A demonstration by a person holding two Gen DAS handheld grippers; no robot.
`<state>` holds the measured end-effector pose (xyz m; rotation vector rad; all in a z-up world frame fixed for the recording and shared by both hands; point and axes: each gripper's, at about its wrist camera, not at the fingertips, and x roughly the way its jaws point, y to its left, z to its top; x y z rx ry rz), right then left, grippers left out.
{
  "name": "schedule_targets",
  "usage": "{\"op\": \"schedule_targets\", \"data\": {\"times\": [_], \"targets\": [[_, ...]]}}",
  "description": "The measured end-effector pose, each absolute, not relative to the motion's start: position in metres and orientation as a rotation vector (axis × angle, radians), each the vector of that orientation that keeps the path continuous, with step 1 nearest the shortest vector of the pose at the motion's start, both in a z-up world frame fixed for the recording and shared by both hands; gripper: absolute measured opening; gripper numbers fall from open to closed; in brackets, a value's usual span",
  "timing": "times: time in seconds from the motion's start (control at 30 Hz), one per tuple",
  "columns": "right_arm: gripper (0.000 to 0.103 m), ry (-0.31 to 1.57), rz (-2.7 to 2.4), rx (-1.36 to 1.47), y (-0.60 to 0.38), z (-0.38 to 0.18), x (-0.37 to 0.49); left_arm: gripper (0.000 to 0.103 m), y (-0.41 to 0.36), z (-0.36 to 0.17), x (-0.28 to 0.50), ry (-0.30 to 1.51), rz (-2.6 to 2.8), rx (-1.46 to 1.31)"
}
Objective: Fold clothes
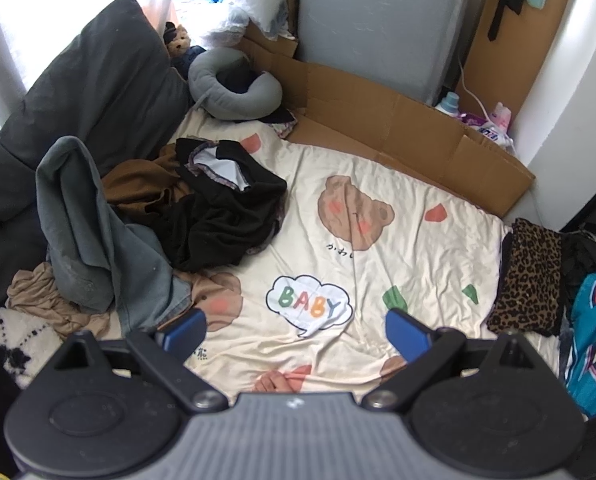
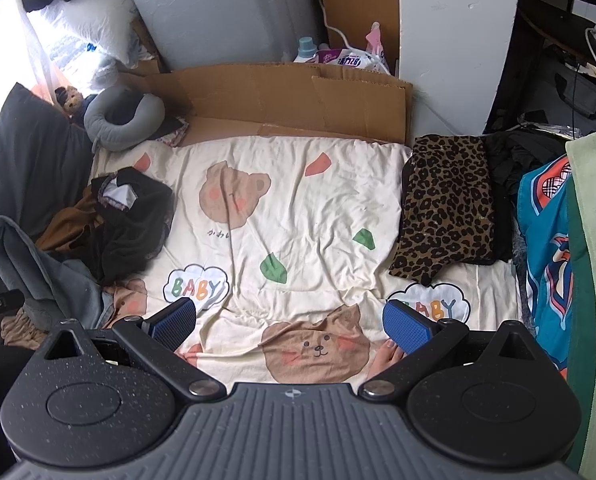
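So far we've only got the leopard-print piece (image 2: 448,210) folded at the right of the frame, the heap of unfolded clothes (image 1: 145,216) waits at the left, and our left gripper (image 1: 295,330) and right gripper (image 2: 291,322) both hang spread wide, empty.

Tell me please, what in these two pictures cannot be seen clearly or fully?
- Brown garment, left wrist view: mostly covered by the black garment; its type is unclear.
- Beige garment, left wrist view: buried under the grey garment.
- Teal printed cloth, right wrist view: hidden partly by green fabric, cut by the edge.
- Leopard-print garment: folded, so its type is unknowable.
- Detergent packet: label too small.
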<state>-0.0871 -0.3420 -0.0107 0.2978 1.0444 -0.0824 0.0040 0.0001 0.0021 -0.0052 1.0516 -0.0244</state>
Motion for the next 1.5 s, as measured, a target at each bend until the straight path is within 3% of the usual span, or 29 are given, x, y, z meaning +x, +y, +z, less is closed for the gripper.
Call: {"op": "schedule_targets", "data": {"times": [1.5], "targets": [[0.103, 1.1, -0.055, 0.23, -0.33, -0.042, -0.01, 0.102, 0.044, -0.021, 0.06, 1.144, -0.073, -0.089]]}}
